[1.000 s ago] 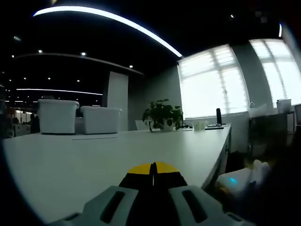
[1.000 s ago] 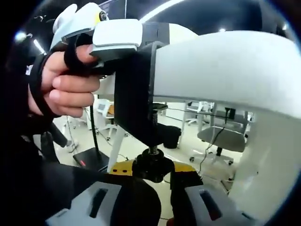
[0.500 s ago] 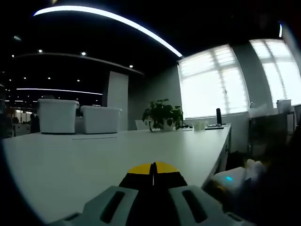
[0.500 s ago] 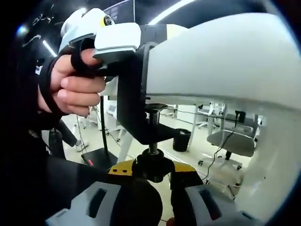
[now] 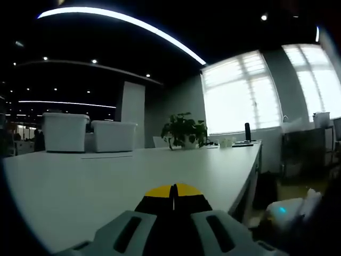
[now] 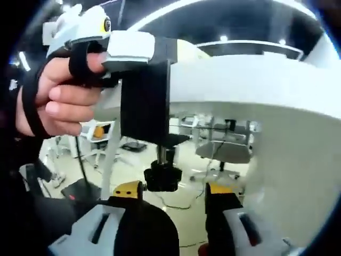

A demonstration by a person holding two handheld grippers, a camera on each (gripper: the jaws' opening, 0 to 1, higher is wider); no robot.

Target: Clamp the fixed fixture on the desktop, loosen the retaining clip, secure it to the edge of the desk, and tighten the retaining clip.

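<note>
Fixture [image 6: 145, 101] hangs on the tabletop [image 6: 256, 85] edge, its knob [image 6: 162, 177] between the right tool's [image 6: 173, 194] parted, empty tips; left tool [image 5: 173, 191] pinched closed, steadying its top.

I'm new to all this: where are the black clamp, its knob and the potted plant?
clamp [image 6: 145, 101], right gripper view, its black body.
knob [image 6: 162, 178], right gripper view, its side.
plant [image 5: 184, 129], left gripper view, its leaves.
</note>
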